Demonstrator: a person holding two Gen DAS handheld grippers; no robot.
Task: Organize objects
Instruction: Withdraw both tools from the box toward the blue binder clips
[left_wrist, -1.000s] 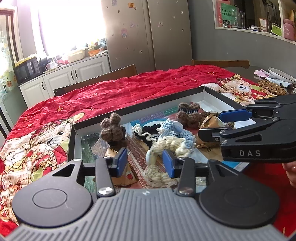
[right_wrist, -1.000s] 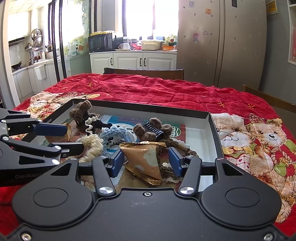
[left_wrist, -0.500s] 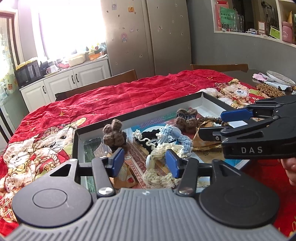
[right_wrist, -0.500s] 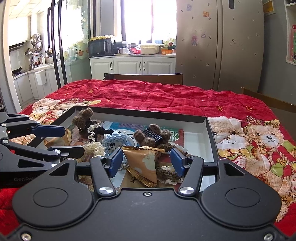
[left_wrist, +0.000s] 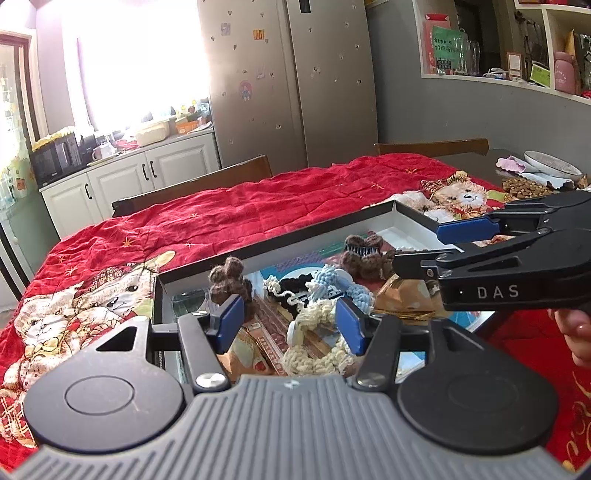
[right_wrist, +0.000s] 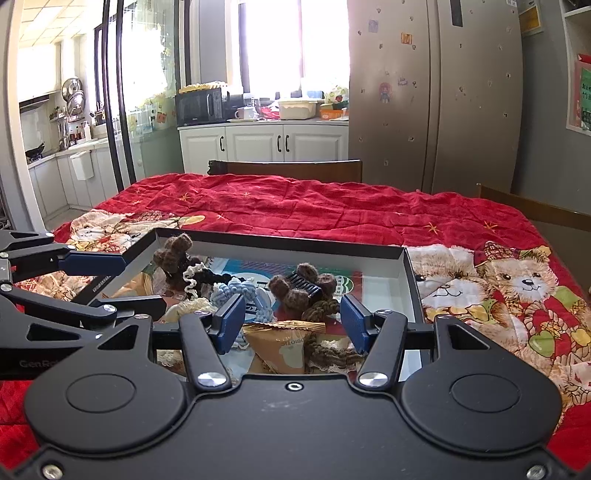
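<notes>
A shallow black-rimmed tray (left_wrist: 314, 230) (right_wrist: 280, 242) lies on the red quilt. It holds a brown crocheted clip (left_wrist: 229, 282) (right_wrist: 173, 254), a second brown clip with a black comb (left_wrist: 364, 253) (right_wrist: 303, 286), a blue rope knot (left_wrist: 332, 282) (right_wrist: 240, 291), a cream rope knot (left_wrist: 314, 347), a black-and-cream scrunchie (left_wrist: 280, 291) (right_wrist: 199, 275) and a tan snack packet (right_wrist: 280, 345) (left_wrist: 402, 299). My left gripper (left_wrist: 290, 325) is open and empty above the tray's near left part. My right gripper (right_wrist: 291, 325) is open and empty above the snack packet.
The red bear-print quilt (right_wrist: 332, 210) covers the table. Wooden chairs (right_wrist: 288, 170) stand at the far side. A bowl (left_wrist: 550, 166) and a pile of nuts (left_wrist: 524, 186) sit at the table's right end. A fridge (left_wrist: 288, 81) and cabinets (right_wrist: 258, 142) stand behind.
Both grippers have pulled back and risen a little from the tray, and their jaws have spread wider. The objects in the tray have not moved.
</notes>
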